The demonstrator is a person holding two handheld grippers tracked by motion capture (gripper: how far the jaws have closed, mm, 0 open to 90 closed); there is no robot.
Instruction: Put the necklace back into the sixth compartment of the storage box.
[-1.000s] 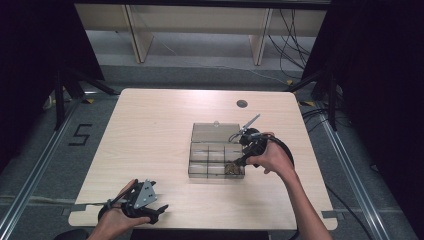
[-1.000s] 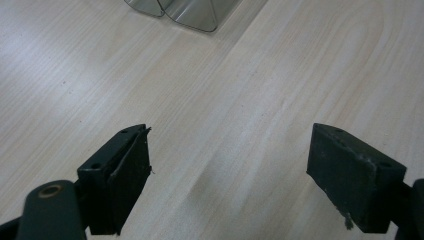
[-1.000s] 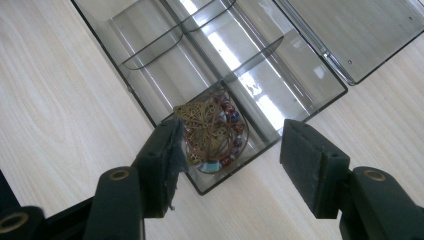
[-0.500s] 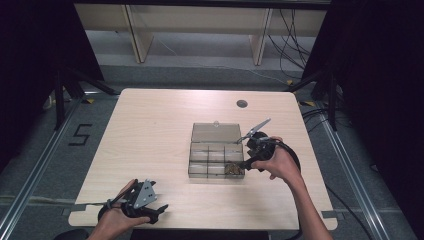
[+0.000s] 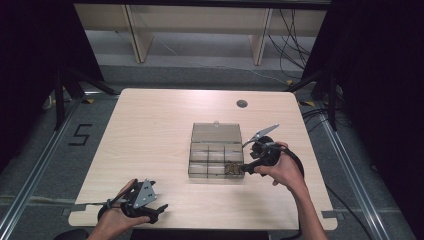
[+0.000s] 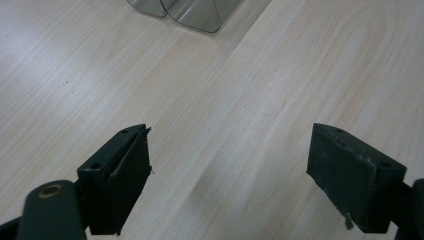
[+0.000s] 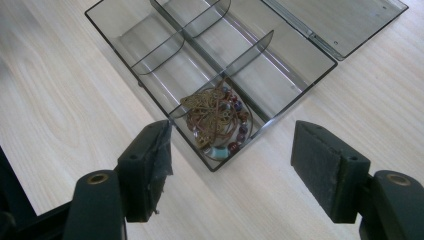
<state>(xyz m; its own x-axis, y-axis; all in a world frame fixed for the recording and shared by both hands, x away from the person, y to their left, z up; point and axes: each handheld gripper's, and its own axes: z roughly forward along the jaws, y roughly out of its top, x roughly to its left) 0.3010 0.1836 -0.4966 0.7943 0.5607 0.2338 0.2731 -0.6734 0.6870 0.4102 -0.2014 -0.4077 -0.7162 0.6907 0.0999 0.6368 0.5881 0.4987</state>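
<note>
A pale wooden tabletop (image 5: 150,130) stands on a grey floor in a dark-walled room, carrying a clear smoky compartment box (image 5: 216,150) with its lid (image 5: 216,132) folded open behind it. A tangle of beaded jewellery (image 7: 217,120) lies in the box's near right corner compartment. The right tool (image 5: 246,169) hangs just beside that corner, jaws wide apart and empty. The left tool (image 5: 159,209) rests at the tabletop's near left edge, well apart from the box, jaws also spread wide over bare wood.

The right gripper (image 7: 231,165), jaws wide apart, hovers over the smoky clear plastic compartment box (image 7: 125,20), whose nearest corner compartment holds what looks like tangled beaded jewellery (image 7: 217,120).
</note>
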